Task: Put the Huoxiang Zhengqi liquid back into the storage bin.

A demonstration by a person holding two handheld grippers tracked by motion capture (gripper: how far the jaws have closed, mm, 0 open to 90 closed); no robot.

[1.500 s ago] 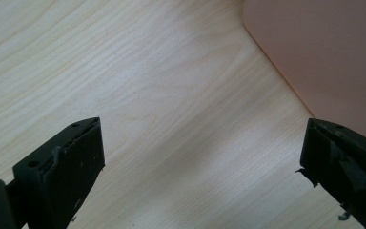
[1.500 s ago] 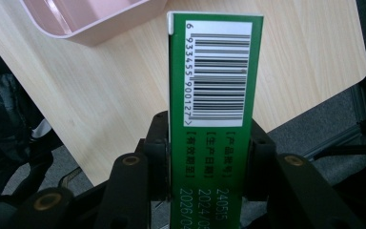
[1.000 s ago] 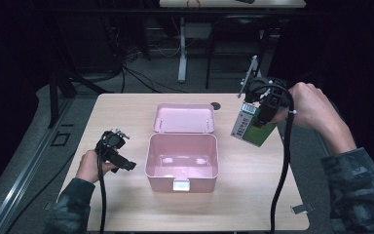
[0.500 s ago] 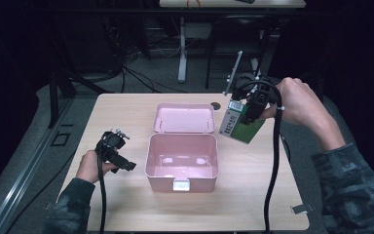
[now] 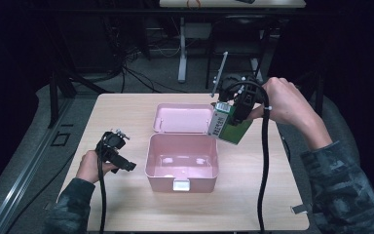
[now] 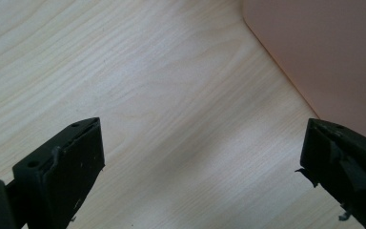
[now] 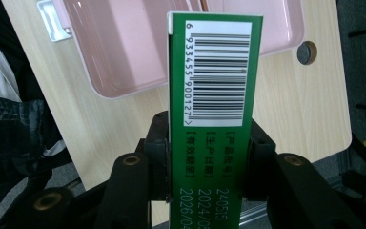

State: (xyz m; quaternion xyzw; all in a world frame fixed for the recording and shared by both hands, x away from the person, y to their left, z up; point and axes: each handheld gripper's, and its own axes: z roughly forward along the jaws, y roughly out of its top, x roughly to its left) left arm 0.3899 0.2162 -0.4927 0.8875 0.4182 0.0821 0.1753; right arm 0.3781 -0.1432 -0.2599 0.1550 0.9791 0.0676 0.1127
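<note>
The right gripper [image 5: 237, 109] has its jaws clamped on a green carton [image 5: 229, 126], one jaw on each flat side, as the right gripper view makes pretty clear. That carton [image 7: 209, 119] has a white barcode label on its narrow edge with some printed dates below. In the high view it's held up in the air, tilted, over the far right corner of the pink box [image 5: 181, 156], well above the bench [image 5: 126, 204]. The box sits open in the middle of the bench with its lid [image 5: 182, 118] lying flat behind it and a small white latch [image 5: 181, 185] on the near wall. I can't see anything inside the box.

The left gripper [image 5: 119, 158] is down low on the bench just left of the box, held in the person's left hand [image 5: 91, 165]. Its jaws are spread wide with nothing between them; the left gripper view has bare wood grain there and the box wall [image 6: 324, 57] off to one side.
</note>
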